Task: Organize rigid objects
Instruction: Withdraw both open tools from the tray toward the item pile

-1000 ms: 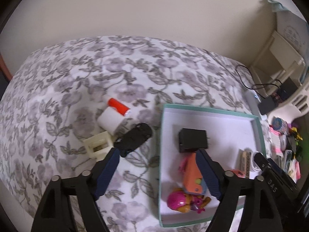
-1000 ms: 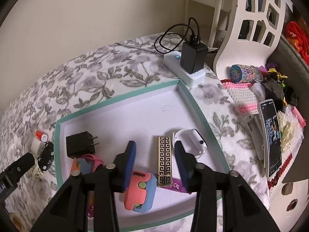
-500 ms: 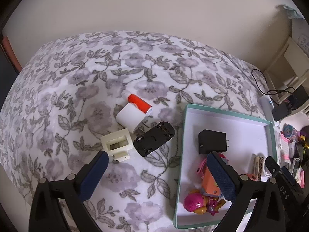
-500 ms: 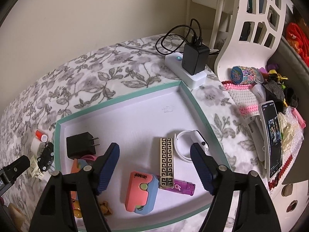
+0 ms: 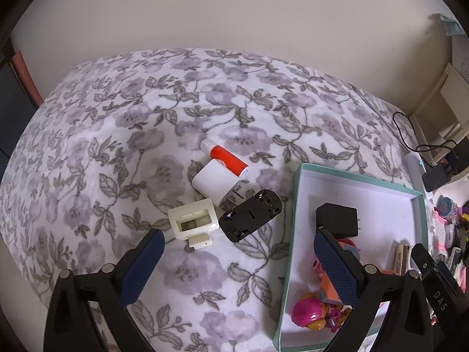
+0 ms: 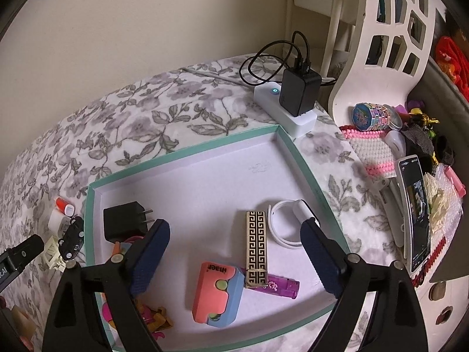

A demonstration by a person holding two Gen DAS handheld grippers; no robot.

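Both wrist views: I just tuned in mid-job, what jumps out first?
The shallow teal-rimmed white box on the floral bedspread draws the eye, holding a pink-and-blue plastic case, a gold-and-black patterned bar and a black wall plug. Left of the box, a white plug adapter, a red-and-white tube, a cream plastic clip and an upturned black toy car lie on the bedspread.

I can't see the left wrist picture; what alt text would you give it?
An open left gripper hovers over a floral bedspread above four loose items: a cream plastic block, an upturned black toy car, a white plug and a red-and-white tube. On the right, a teal-rimmed box holds a black charger and toys.
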